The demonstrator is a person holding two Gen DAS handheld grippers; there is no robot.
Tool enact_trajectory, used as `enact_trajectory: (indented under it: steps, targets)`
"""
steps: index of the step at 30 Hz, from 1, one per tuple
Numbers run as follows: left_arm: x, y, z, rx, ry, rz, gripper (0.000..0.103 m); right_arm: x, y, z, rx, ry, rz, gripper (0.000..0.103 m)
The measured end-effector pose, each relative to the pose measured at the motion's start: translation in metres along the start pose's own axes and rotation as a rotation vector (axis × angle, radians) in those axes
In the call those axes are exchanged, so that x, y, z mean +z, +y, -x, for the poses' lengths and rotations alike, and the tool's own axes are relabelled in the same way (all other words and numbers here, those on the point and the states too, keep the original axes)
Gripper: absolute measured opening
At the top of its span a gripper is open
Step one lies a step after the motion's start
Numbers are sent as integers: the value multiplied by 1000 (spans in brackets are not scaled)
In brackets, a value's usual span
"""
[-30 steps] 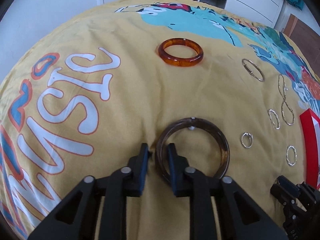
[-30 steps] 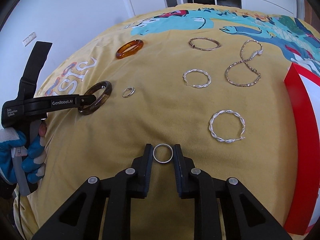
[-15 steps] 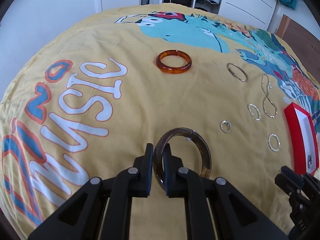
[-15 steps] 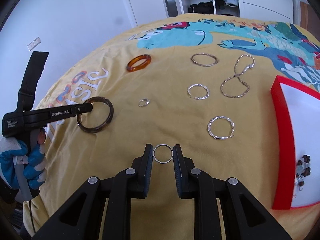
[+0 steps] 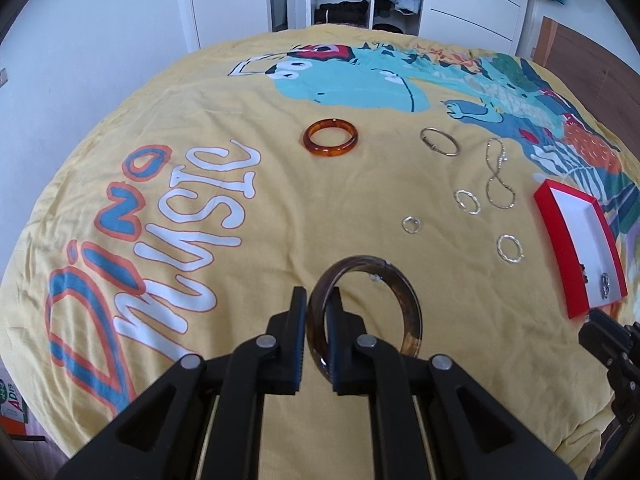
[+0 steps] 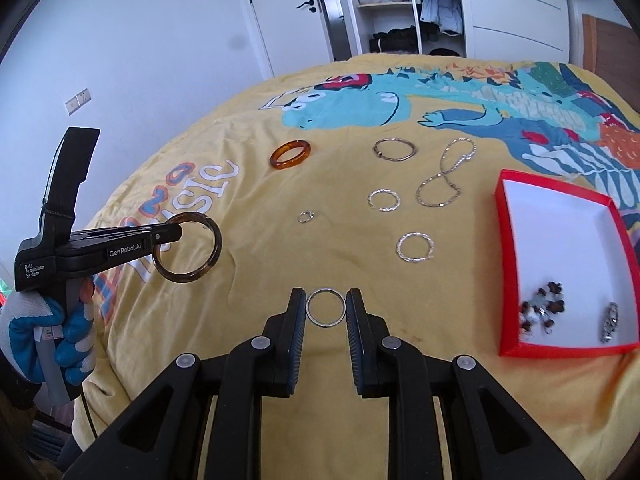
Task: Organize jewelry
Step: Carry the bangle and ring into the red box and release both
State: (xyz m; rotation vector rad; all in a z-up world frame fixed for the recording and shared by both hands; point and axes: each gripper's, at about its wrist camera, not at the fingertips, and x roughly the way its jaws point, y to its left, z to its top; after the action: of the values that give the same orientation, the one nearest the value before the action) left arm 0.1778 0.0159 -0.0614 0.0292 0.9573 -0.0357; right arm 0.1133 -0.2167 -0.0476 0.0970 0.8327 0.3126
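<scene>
Bangle (image 5: 362, 312) sits pinched in the left gripper (image 5: 316, 312), silver ring (image 6: 325, 307) in the right gripper (image 6: 325, 308) — both likely go next into the red box (image 6: 560, 196).

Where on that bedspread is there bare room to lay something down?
Bare yellow lies between the amber bangle and the small ring, and in front of the red box. It is crowded around the chain and twisted hoops, left of the box.
</scene>
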Motion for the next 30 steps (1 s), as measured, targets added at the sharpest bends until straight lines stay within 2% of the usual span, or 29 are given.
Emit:
enact_trajectory:
  steps: [5, 9, 17, 24, 30]
  targets:
    - [-2, -22, 23, -17, -20, -42, 8, -7, -12, 27, -26, -29, -29, 20]
    - [3, -53, 35, -63, -37, -76, 8, -11, -34, 46, -66, -50, -58, 20]
    - [24, -151, 44, -207, -54, -180, 8, -5, -107, 76, -186, -80, -118, 20]
    - [42, -240, 25, -305, -37, -265, 8, 3, -180, 73, -271, -65, -164, 20]
    - [50, -298, -15, -305, -8, -332, 9, 8, -230, 49, -289, -32, -198, 20]
